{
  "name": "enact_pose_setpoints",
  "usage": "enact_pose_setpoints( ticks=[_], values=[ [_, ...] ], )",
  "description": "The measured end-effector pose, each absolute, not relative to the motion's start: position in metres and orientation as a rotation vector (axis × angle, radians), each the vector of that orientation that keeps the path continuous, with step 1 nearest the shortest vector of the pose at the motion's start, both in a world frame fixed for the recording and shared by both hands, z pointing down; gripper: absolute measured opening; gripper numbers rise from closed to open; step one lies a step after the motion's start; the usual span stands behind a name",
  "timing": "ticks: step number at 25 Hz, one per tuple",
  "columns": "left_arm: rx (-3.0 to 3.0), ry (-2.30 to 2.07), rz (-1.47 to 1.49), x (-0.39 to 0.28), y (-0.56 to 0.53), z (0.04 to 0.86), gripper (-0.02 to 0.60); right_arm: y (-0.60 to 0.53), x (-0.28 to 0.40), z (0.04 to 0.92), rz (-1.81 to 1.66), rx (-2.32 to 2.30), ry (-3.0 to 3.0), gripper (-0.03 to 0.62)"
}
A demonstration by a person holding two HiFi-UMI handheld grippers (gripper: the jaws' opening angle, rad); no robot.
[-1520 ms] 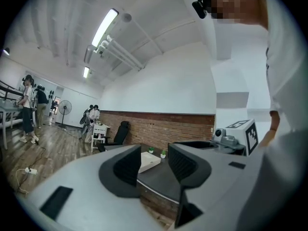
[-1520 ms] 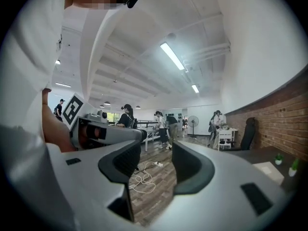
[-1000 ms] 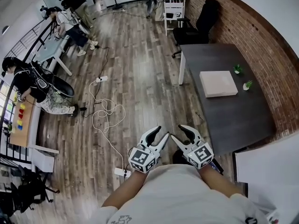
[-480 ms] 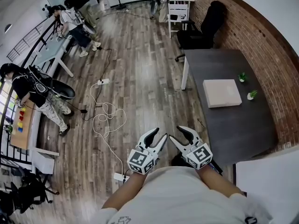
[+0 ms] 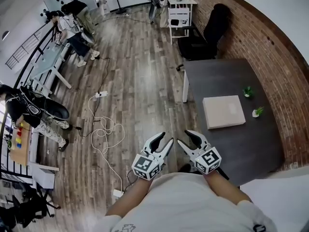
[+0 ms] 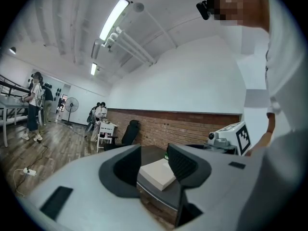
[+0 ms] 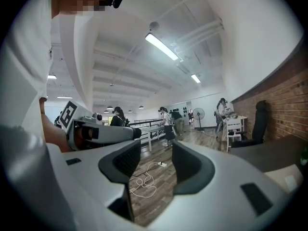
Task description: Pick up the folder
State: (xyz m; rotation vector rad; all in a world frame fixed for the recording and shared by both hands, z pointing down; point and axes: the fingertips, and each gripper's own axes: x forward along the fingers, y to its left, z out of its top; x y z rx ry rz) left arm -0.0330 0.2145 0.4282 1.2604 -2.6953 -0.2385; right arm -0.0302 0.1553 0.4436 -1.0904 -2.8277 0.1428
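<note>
As it lies flat, folder, longer side across table

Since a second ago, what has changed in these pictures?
The dark table with the folder has slid lower in the head view, nearer the person. Nothing was grasped. The left hand-held gripper and the right hand-held gripper stay open and empty before the body.

Folder partly hidden behind fingers; person cut off at edge.

Wood-plank floor, brick wall — dark table, black chair.
</note>
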Motion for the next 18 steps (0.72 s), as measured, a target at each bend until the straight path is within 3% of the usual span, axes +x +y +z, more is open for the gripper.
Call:
enact_pose_setpoints(
  ticks=[10, 18],
  values=[
    [1.426, -2.613, -0.208, -0.117, 0.105, 0.423, 0.172, 0.050, -0.106, 0.444, 0.159, -0.984, -2.871, 0.212],
    [1.575, -2.489, -0.161, -0.136, 0.040, 0.430, 0.172, -0.012, -0.123, 0.453, 0.220, -0.800, -2.921, 0.212]
  ],
)
